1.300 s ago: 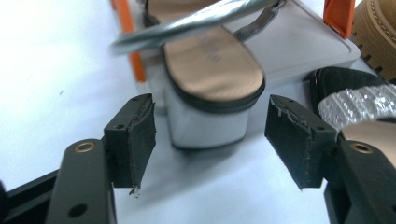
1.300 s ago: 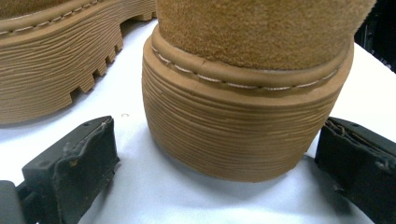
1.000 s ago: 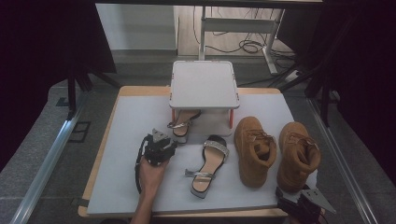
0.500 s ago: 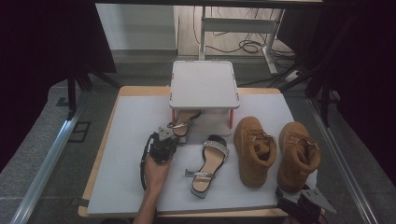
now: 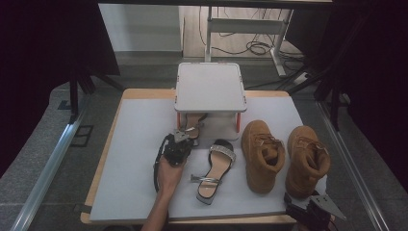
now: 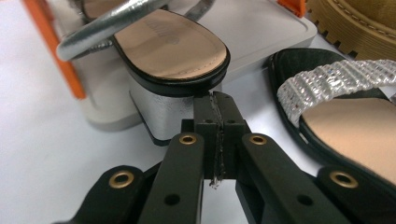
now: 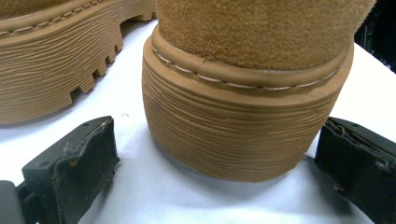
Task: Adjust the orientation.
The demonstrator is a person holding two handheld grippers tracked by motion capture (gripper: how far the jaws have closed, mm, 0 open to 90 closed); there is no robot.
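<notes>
A silver-strapped sandal (image 5: 192, 122) lies under a white raised stand (image 5: 209, 86), heel toward me. My left gripper (image 5: 179, 144) sits just behind that heel. In the left gripper view its jaws are shut (image 6: 215, 100) with nothing between them, tips against the silver block heel (image 6: 161, 114). The matching sandal (image 5: 214, 168) lies on the white mat (image 5: 134, 159) to its right. Two tan boots (image 5: 262, 154) (image 5: 305, 161) stand further right. My right gripper (image 5: 312, 211) is open at the right boot's heel (image 7: 243, 116). The pads (image 7: 70, 158) stand on either side of that heel, apart from it.
The stand's orange legs (image 6: 35, 28) flank the sandal under it. The mat covers a wooden table (image 5: 103, 163) whose front edge is near my right gripper. Dark curtains and metal rails border both sides, with cables on the floor behind.
My left hand and gripper have moved forward and a little right, up to the heel of the sandal under the stand. The right gripper has stayed in place.
</notes>
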